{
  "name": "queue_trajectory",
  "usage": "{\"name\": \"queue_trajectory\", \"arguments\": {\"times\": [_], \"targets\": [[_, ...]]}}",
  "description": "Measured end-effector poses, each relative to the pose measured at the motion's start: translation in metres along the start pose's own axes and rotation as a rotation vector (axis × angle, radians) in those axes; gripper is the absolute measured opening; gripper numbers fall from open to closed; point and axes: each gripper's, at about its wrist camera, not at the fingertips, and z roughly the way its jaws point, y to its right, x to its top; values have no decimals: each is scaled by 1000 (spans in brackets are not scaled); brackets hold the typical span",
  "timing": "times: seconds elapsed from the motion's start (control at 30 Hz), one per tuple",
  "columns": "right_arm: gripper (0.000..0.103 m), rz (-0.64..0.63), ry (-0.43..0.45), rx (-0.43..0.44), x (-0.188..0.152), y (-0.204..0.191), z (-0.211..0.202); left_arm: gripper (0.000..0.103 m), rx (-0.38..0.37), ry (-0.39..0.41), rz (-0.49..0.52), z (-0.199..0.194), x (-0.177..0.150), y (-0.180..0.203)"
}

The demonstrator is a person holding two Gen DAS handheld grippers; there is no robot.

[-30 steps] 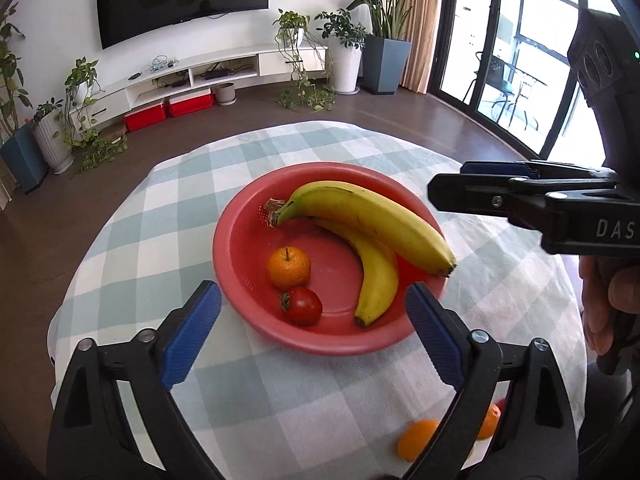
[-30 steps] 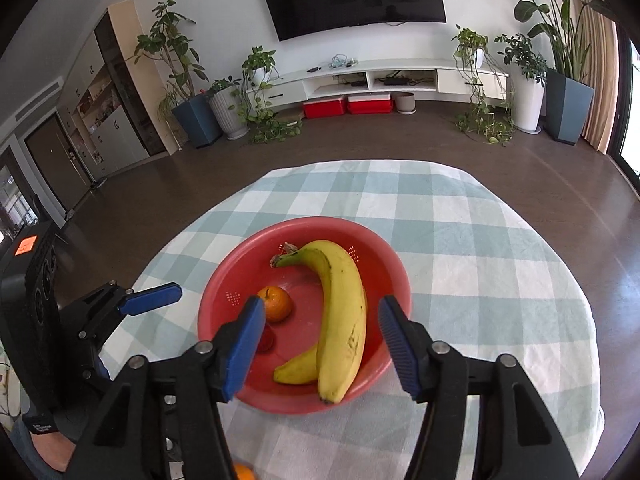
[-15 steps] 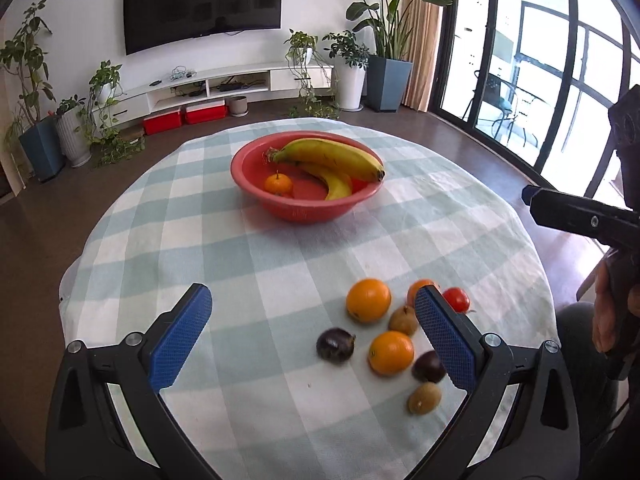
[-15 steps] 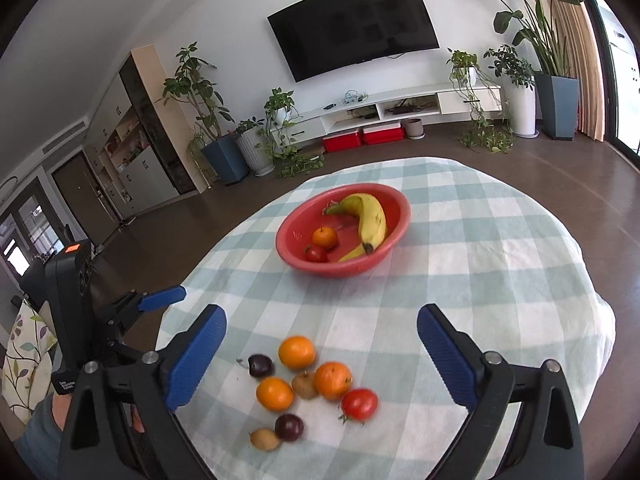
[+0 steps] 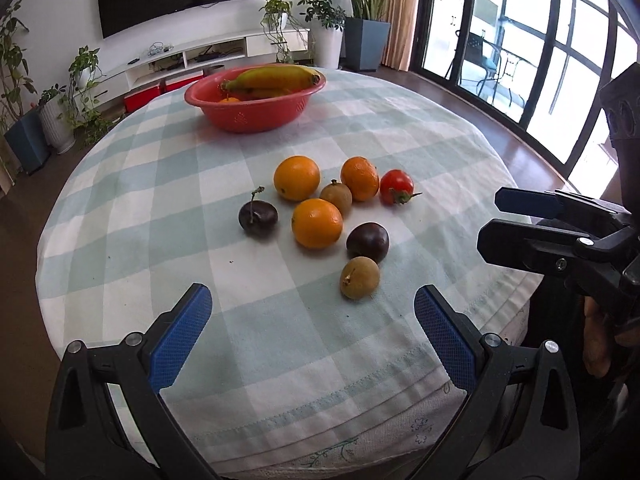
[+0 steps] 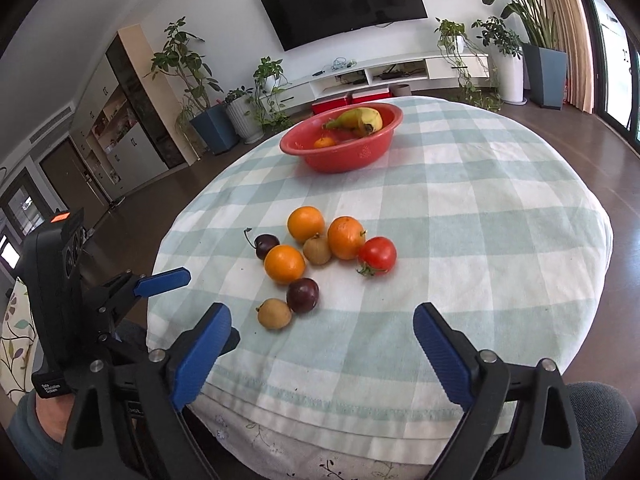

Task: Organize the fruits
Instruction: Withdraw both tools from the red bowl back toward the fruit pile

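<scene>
Both grippers are hanging over the near edge of the counter (image 5: 132, 184), and neither is carrying anything. The left gripper (image 5: 312, 336) is standing spread wide with nothing between its blue pads. The right gripper (image 6: 322, 354) is released too; its jaws have just been opening and then easing slightly inward, with only bare checked cloth between them.

The loose fruit is sitting in a tight cluster near the front of the counter: three oranges (image 5: 297, 178), two brown kiwis (image 5: 359, 278), two dark plums (image 5: 258, 218) and a tomato (image 5: 396, 187), several touching each other. The red bowl (image 5: 256, 110) is waiting well apart at the far side, already holding bananas (image 5: 276, 76) and a small orange.

This looks like the reach-in for the next pick. The nearest kiwi is lying just beside a plum, so the coming move is calling for a careful descent, straddling one fruit without nudging its neighbour, since round pieces will roll.
</scene>
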Motion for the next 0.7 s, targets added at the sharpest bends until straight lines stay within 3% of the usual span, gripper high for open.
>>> {"name": "queue_trajectory", "arguments": {"times": [0.3, 0.47, 0.57, 0.63, 0.7], "targets": [[86, 20, -14, 5, 2, 9, 0, 103, 1, -43, 20, 12, 10, -2], [66, -36, -51, -33, 2, 5, 3, 102, -19, -59, 84, 19, 18, 7], [65, -49, -57, -34, 1, 4, 3, 86, -52, -81, 116, 26, 23, 11], [65, -48, -68, -39, 1, 5, 4, 61, -72, -106, 129, 33, 26, 12], [65, -46, -82, -38, 2, 6, 5, 55, -79, -122, 151, 37, 29, 14]]}}
